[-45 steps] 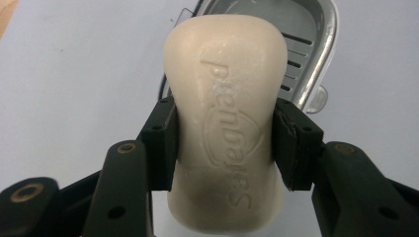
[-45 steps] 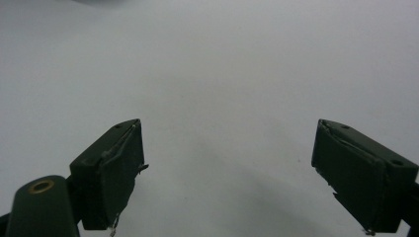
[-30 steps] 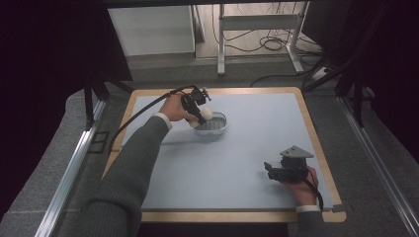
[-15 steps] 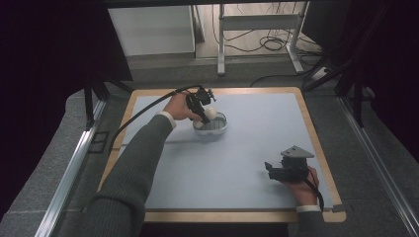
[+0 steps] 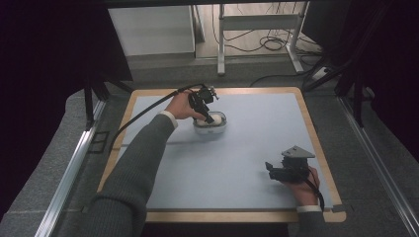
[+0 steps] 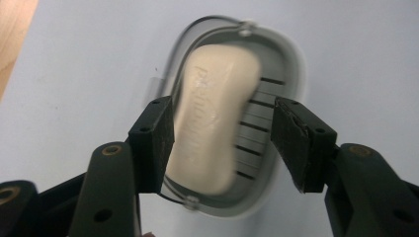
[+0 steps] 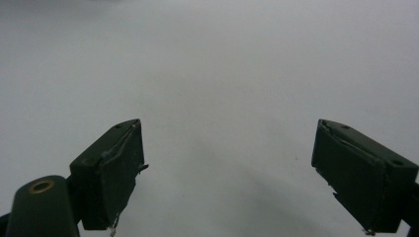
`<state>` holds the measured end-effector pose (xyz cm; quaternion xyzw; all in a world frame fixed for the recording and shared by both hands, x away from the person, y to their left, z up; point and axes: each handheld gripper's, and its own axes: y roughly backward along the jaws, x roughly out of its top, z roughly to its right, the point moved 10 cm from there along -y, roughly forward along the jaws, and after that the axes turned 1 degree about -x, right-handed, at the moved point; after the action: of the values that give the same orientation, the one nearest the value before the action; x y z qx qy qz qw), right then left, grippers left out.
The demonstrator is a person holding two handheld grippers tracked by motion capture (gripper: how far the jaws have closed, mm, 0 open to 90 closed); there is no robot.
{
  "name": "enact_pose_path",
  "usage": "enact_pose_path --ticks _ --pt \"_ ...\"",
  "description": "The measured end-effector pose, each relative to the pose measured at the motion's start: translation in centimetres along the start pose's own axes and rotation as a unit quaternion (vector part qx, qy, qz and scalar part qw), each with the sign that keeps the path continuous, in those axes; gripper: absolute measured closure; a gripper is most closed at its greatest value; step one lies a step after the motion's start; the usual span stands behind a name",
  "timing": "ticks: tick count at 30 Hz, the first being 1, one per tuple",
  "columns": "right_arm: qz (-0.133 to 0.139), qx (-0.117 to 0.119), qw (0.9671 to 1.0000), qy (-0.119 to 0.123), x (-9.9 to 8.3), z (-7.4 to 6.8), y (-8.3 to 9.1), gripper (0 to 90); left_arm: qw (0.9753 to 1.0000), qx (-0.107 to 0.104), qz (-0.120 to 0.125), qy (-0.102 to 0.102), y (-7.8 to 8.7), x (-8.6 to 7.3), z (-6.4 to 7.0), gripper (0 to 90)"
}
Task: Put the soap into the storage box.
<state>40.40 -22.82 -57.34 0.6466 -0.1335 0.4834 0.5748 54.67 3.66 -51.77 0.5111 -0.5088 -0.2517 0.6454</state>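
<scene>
A cream bar of soap [image 6: 212,118] lies lengthwise in a pale oval soap dish [image 6: 291,74] with a slotted floor. My left gripper [image 6: 222,106] is open and points down into the dish, its jaws on either side of the soap. The left jaw sits right against the bar and the right jaw stands clear of it. From above, the left gripper [image 5: 209,117] hovers over the dish [image 5: 221,129] at the back middle of the mat. My right gripper [image 5: 269,170] rests low at the front right, open wide [image 7: 228,131] with nothing between its jaws.
A light blue mat [image 5: 237,153] covers the table inside a wooden border [image 5: 316,128]. Grey padded ledges and metal rails run along both sides. The left gripper's cable [image 5: 143,111] trails back to the left. Table legs and cables show on the floor beyond.
The left hand has shifted slightly to the right over the dish. The right gripper has stayed where it was.
</scene>
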Motion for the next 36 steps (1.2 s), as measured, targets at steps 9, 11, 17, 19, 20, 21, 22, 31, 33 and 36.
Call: enact_pose_path --ticks 9,11,17,19,20,21,22,31,33,36 --pt "-0.002 0.0 1.0 0.004 0.0 -0.2 -0.1 12.4 0.9997 -0.008 0.024 0.006 0.9 -0.6 0.3 38.0" --pt "-0.002 0.0 1.0 0.003 -0.1 -0.2 -0.2 12.4 0.9996 -0.008 0.026 0.007 1.1 -0.9 0.3 37.8" --pt "-0.005 0.001 1.0 0.004 -0.2 -0.2 -0.3 12.4 0.9987 -0.017 0.045 0.019 1.7 -1.5 0.8 36.8" --pt "-0.005 0.001 1.0 0.005 -0.2 -0.3 -0.3 12.4 0.9984 -0.019 0.049 0.021 1.8 -1.9 1.0 36.3" --pt "-0.005 0.0 1.0 0.005 -0.1 -0.3 -0.3 12.4 0.9983 -0.02 0.051 0.021 1.8 -2.1 1.2 36.2" --pt "-0.005 -0.001 1.0 0.006 -0.1 -0.3 -0.3 12.5 0.998 -0.021 0.054 0.023 1.9 -2.2 1.4 36.0" --pt "-0.005 -0.001 1.0 0.005 -0.1 -0.3 -0.3 12.4 0.9976 -0.023 0.06 0.026 2.1 -2.4 1.5 36.0" --pt "-0.006 -0.003 0.9999 0.008 -0.1 -0.4 -0.3 12.5 0.9939 -0.009 0.093 0.059 3.0 -5.3 2.1 36.1" --pt "-0.007 -0.002 0.9999 0.007 -0.1 -0.4 -0.3 12.4 0.9928 0.0 0.1 0.065 3.1 -6.1 2.3 36.1" --pt "-0.007 -0.002 0.9999 0.007 -0.1 -0.5 -0.3 12.4 0.9906 0.004 0.111 0.08 3.4 -7.5 2.8 36.0"
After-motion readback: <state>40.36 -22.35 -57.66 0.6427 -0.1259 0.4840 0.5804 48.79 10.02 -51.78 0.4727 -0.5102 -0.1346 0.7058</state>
